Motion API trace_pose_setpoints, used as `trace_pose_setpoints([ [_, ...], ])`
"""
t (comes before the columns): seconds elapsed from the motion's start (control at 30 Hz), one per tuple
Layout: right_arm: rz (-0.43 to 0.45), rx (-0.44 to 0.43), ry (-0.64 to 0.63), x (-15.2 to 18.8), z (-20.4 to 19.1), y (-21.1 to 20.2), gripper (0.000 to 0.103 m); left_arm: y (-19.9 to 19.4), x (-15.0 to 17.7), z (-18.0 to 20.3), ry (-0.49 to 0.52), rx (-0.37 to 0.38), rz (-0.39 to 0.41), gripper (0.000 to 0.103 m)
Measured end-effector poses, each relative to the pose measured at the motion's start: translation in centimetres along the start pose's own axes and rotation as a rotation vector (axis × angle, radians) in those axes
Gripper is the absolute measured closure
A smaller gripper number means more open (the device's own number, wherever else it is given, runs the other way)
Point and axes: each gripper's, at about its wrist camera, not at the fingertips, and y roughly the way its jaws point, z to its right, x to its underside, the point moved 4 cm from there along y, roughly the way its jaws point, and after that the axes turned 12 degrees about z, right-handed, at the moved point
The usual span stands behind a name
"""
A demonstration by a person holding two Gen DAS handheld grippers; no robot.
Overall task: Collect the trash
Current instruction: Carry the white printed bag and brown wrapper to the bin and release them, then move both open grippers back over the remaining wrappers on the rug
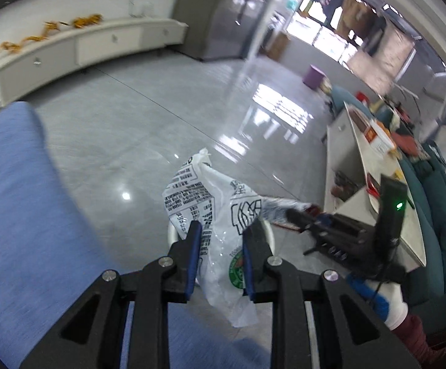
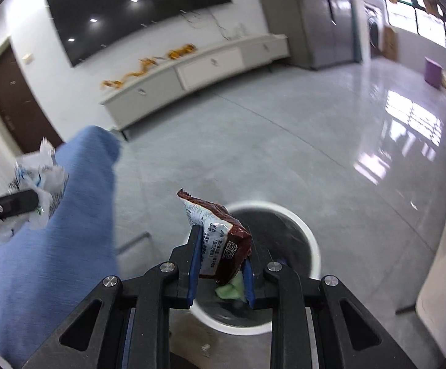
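Brown snack wrapper (image 2: 223, 240) clamped in right claw (image 2: 221, 264) above white bin (image 2: 310, 240), ready for dropping; printed plastic bag (image 1: 216, 215) clamped in left claw (image 1: 223, 246), bin rim at 6 o'clock.

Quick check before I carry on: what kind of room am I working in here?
Most likely a home living room: a large dark wall-mounted screen above a long low white cabinet, a dark green sofa by a cluttered white table, and glossy grey floor tiles.
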Motion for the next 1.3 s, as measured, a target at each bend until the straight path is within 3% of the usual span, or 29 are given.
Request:
trace_pose_setpoints([
  [0.17, -0.079, 0.048, 0.067, 2.4, 3.2, 3.4, 0.077, 6.9, 0.1, 1.5, -0.011, 0.048, -0.09, 0.073],
  [0.23, -0.104, 0.062, 0.098, 3.1, 4.1, 4.7, 0.072, 8.7, 0.2, 1.4, -0.034, 0.058, -0.124, 0.056],
  [0.27, -0.112, 0.062, 0.112, 3.5, 4.4, 5.1, 0.072, 9.6, 0.2, 1.3, -0.053, 0.068, -0.131, 0.043],
  [0.3, -0.121, 0.067, 0.123, 3.8, 4.9, 5.5, 0.07, 10.1, 0.1, 1.3, -0.06, 0.069, -0.13, 0.038],
  [0.4, -0.139, 0.087, 0.138, 4.6, 5.7, 6.1, 0.055, 11.5, -0.2, 1.3, -0.077, 0.074, -0.138, 0.036],
  [0.6, -0.14, 0.098, 0.149, 4.5, 6.3, 5.5, 0.054, 11.1, -0.7, 1.5, -0.075, 0.04, -0.102, 0.036],
  [0.87, -0.037, 0.101, 0.114, 1.0, 5.1, 1.3, 0.054, 3.2, -2.7, -0.2, -0.063, -0.046, 0.12, 0.036],
  [0.93, -0.003, 0.093, 0.086, -0.2, 3.9, -0.3, 0.054, 1.2, -3.1, -0.6, -0.062, -0.057, 0.145, 0.036],
  [1.3, 0.187, -0.031, -0.101, -6.0, -6.6, -8.4, 0.054, -14.2, -2.5, -4.3, -0.052, -0.186, 0.332, 0.036],
])
